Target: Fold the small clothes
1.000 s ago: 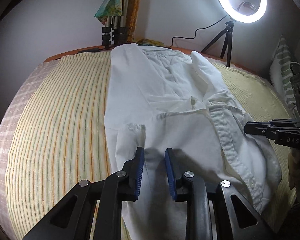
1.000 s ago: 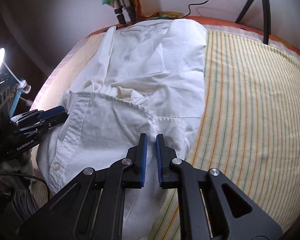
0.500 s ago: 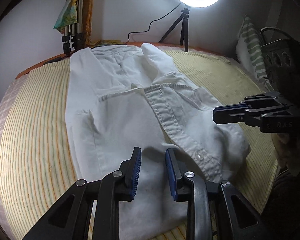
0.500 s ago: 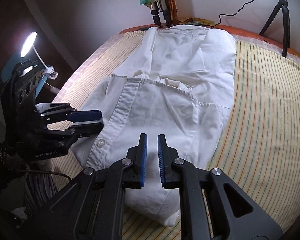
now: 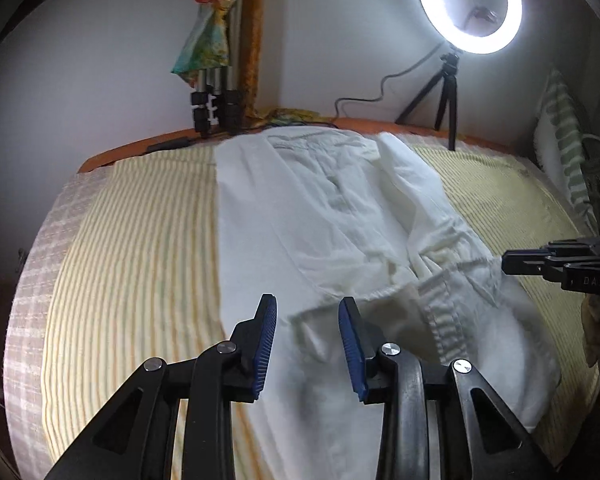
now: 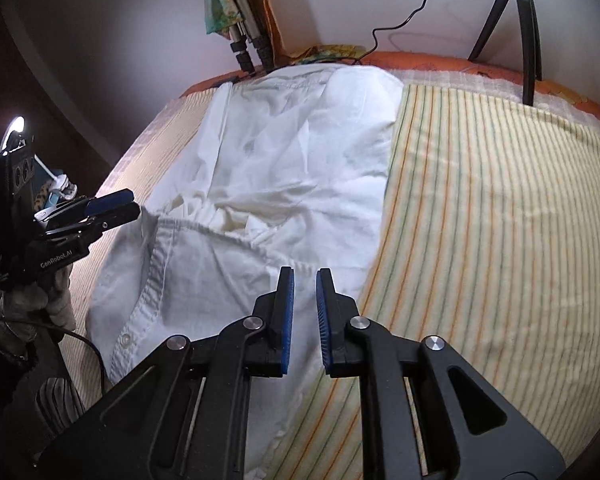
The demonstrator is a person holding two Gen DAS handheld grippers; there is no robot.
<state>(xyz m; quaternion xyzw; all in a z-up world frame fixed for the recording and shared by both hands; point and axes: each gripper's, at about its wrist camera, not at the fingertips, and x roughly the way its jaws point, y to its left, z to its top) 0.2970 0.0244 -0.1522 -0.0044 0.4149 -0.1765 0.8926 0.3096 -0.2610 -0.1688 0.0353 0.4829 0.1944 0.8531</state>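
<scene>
Both jaws released, left gripper and right gripper above white shirt, ring light only in left view, shirt's near hem cut off behind fingers.

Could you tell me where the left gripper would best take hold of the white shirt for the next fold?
Probably the raised hem edge of the white shirt just ahead of the left gripper, approached straight forward and low. That edge lifts off the striped bedspread, and the open jaws already straddle it.
</scene>
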